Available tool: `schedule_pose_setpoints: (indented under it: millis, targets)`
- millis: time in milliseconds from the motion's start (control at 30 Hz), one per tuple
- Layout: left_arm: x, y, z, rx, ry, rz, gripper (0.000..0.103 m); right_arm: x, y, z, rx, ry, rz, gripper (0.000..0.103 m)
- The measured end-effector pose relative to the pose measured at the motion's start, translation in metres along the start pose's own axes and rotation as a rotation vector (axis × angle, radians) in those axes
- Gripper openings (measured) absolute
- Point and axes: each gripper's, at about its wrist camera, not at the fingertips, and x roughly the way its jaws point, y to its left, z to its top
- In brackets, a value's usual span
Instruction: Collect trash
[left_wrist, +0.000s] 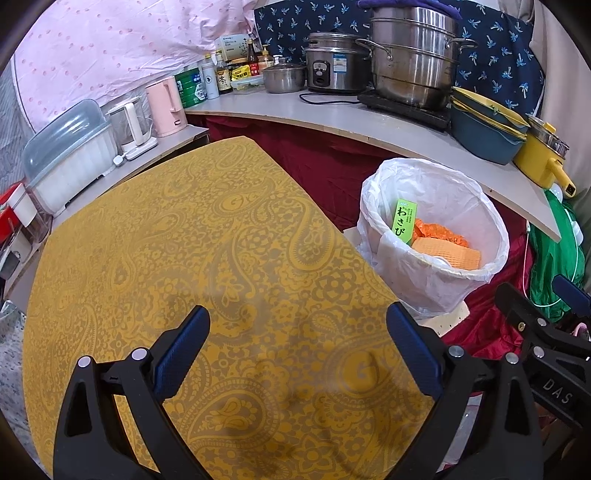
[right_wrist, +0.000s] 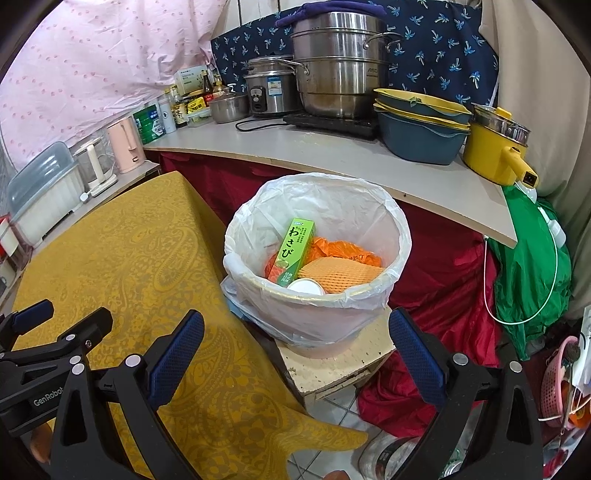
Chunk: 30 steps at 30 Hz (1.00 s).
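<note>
A bin lined with a white bag stands on a low stool right of the yellow paisley table. It holds a green wasabi box, an orange bag, orange foam netting and a white cup. My left gripper is open and empty above the table. My right gripper is open and empty in front of the bin. The right gripper also shows at the right edge of the left wrist view.
A counter behind holds steel pots, a rice cooker, blue and yellow basins, a yellow pot, bottles and kettles. A green bag and red cloth lie right of the bin.
</note>
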Motion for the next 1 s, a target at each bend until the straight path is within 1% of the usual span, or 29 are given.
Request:
schedule_pose_setpoints:
  millis: [1000]
  targets:
    - [0.0004,-0.002,-0.0009,0.011,0.0,0.003,0.092,0.0012,0.0013,-0.0016,-0.001,0.001,0.001,0.097]
